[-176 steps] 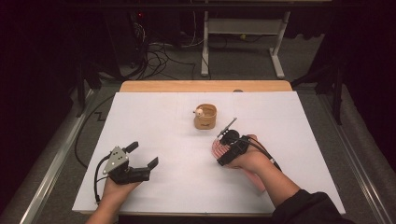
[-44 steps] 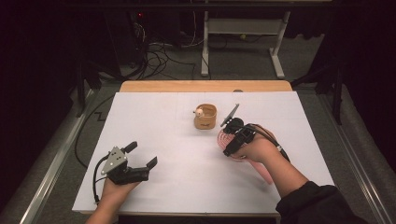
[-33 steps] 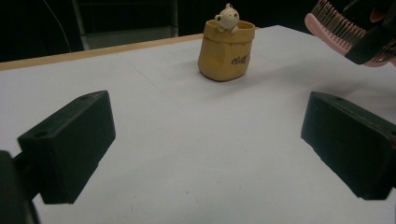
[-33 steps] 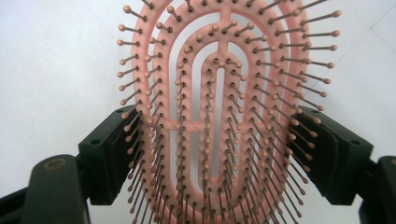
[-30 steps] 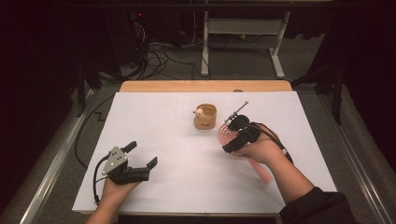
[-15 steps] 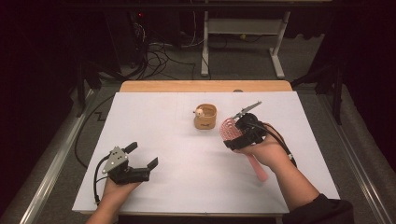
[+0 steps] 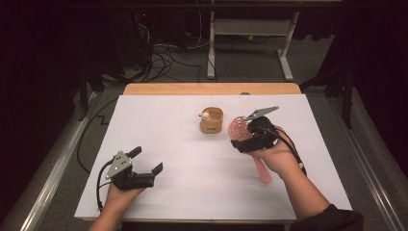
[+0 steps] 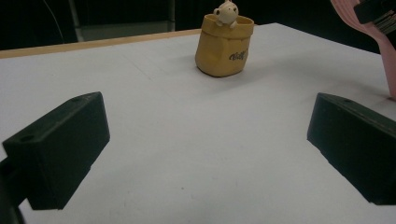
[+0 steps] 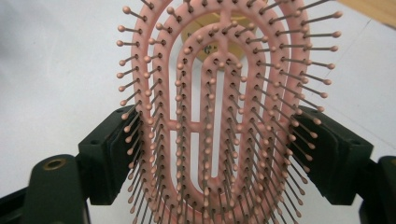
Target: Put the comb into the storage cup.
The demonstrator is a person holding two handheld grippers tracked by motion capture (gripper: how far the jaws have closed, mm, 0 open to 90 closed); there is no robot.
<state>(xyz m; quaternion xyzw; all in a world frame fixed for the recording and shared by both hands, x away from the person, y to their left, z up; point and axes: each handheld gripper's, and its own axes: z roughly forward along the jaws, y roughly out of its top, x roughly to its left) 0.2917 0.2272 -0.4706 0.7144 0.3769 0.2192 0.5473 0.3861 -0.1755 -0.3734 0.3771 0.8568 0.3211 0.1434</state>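
A pink hairbrush (image 7: pixel 235 128) is held by its oval head, bristles facing the camera in the right gripper view, where the hairbrush (image 9: pixel 219 93) sits between both black jaws. My right gripper (image 7: pixel 240 140) is shut on it at the table's right middle, and the handle slants down toward the person. Just left of it stands a yellow pouch-shaped holder (image 7: pixel 211 121) with a small bear figure. The holder (image 8: pixel 224 44) also appears far ahead of my left gripper (image 8: pixel 205 144), which is open with nothing between its jaws. My left gripper (image 7: pixel 146 160) rests near the front left.
A white sheet (image 7: pixel 183 159) covers the table, with a wooden strip (image 7: pixel 211 89) along its far edge. Behind the table are floor cables and a white stand's legs (image 7: pixel 250 53). A metal rail (image 7: pixel 53 173) runs along the left side.
The right hand has turned and shifted slightly right with the brush, so its handle now slants toward the front. The left gripper has kept still.
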